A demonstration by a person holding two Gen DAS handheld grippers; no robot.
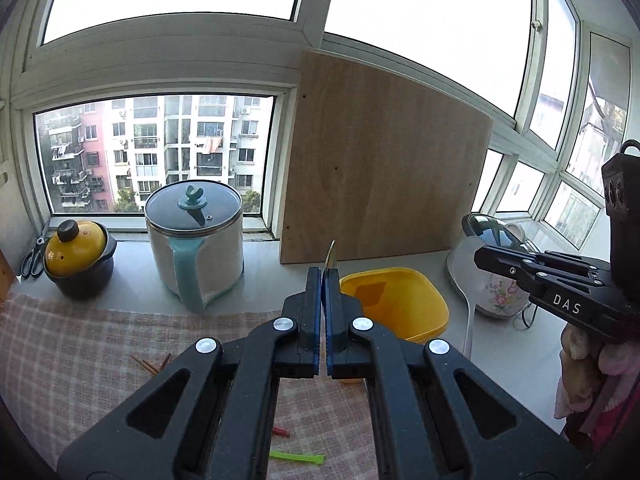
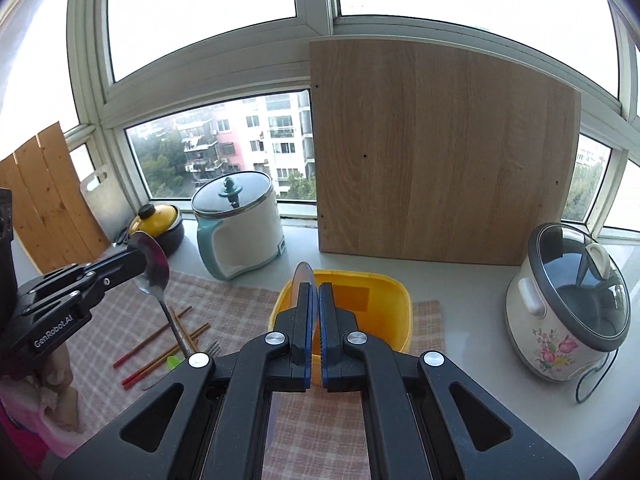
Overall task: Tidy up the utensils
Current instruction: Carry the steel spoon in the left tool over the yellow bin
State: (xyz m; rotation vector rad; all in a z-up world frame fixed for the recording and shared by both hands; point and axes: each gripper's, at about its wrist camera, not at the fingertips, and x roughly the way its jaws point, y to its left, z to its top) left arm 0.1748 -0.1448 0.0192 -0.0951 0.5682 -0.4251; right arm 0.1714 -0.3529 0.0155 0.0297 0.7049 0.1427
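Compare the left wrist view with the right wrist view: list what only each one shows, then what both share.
Only the left wrist view: scissors on the sill beside the clay pot, and a green clip on the cloth.

Only the right wrist view: wooden slat board and pale cutting board leaning at far left, plus a fork by the chopsticks.

Both: yellow tub, wood panel, teal-handled electric pot, yellow-lidded clay pot, floral rice cooker, chopsticks, checked cloth, and each gripper shut on a metal spoon: left gripper, right gripper.
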